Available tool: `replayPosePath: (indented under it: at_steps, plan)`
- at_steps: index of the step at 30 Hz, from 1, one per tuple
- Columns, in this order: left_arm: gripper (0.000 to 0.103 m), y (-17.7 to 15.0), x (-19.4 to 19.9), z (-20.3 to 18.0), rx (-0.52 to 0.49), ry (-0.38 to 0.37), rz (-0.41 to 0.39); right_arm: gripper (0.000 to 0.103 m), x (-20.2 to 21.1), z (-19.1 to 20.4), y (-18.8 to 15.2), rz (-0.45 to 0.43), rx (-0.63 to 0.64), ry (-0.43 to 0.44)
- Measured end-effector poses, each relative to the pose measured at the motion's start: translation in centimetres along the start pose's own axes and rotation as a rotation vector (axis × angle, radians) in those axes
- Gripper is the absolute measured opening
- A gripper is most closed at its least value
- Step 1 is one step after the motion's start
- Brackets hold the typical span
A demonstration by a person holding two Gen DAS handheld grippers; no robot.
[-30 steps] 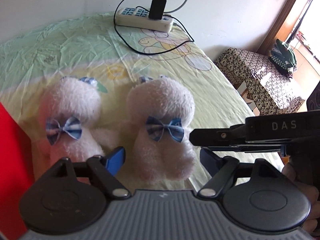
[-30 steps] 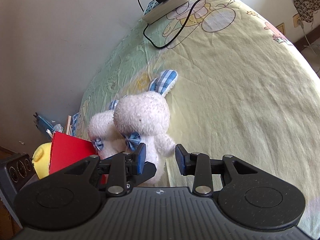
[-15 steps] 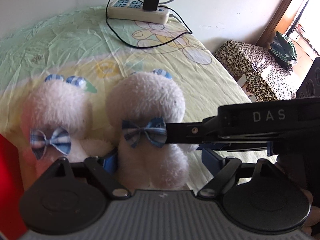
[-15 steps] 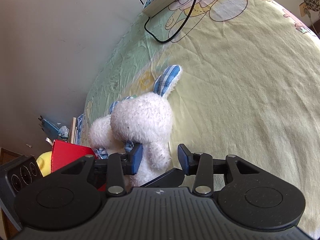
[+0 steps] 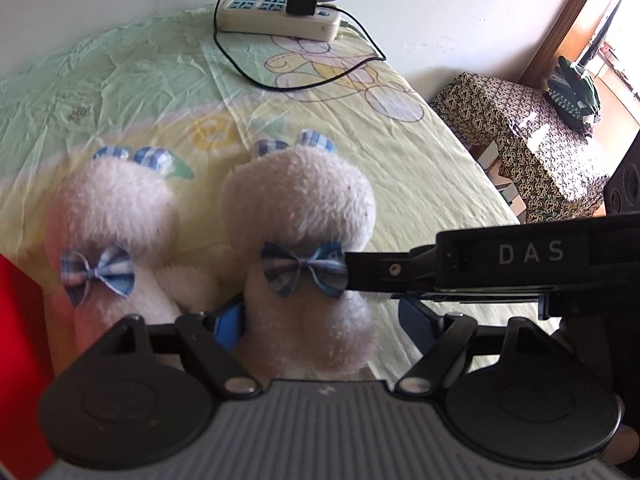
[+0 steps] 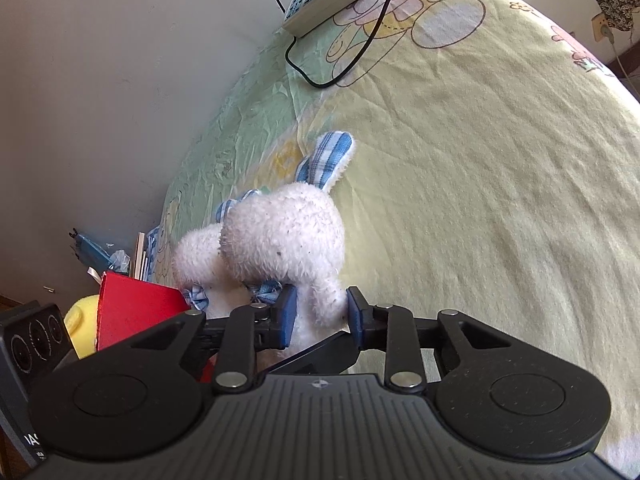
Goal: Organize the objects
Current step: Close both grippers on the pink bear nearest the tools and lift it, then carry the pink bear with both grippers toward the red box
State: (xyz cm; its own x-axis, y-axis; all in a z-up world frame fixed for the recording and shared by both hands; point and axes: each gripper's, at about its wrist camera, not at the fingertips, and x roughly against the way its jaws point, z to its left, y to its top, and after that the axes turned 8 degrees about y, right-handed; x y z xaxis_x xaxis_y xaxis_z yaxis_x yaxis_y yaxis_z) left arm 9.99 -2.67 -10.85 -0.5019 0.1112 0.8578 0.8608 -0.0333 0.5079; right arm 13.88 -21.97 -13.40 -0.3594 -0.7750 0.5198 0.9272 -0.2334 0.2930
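Two white plush rabbits with blue plaid bow ties lie side by side on the yellow-green bedsheet (image 5: 140,92). The right-hand rabbit (image 5: 298,208) has its lower body between the fingers of my left gripper (image 5: 322,320). Those jaws are closing: the left pad touches the fur and the right pad stands a little off it. My right gripper (image 6: 320,312) comes in from the right, its jaws closing with the pads pressed on this rabbit (image 6: 280,236) just below its head. One of its black fingers (image 5: 384,272) reaches the bow tie. The other rabbit (image 5: 116,208) lies untouched to the left.
A white power strip (image 5: 280,20) with a black charger and a looping cable lies at the far end of the bed by the wall. A red flat thing (image 6: 136,304), a yellow toy (image 6: 80,316) and a black speaker (image 6: 28,344) crowd the near left. A patterned covered box (image 5: 520,128) stands beyond the bed's right edge.
My right gripper came in from the right to the rabbit's bow tie and its jaws narrowed onto the fur. My left gripper drew closer around the rabbit's body.
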Motion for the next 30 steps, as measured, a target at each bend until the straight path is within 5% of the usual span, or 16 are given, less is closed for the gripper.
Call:
replayPosePath:
  at_steps: [24,30]
  plan:
    - [0.077,-4.7,3.5,-2.7,0.003,-0.028,0.011,0.035,2.9,1.1,-4.5,0.045,0.087,-0.032]
    - [0.083,-5.4,3.9,-1.8,0.030,-0.005,0.002,0.037,3.3,0.8,-4.3,0.039,0.063,0.008]
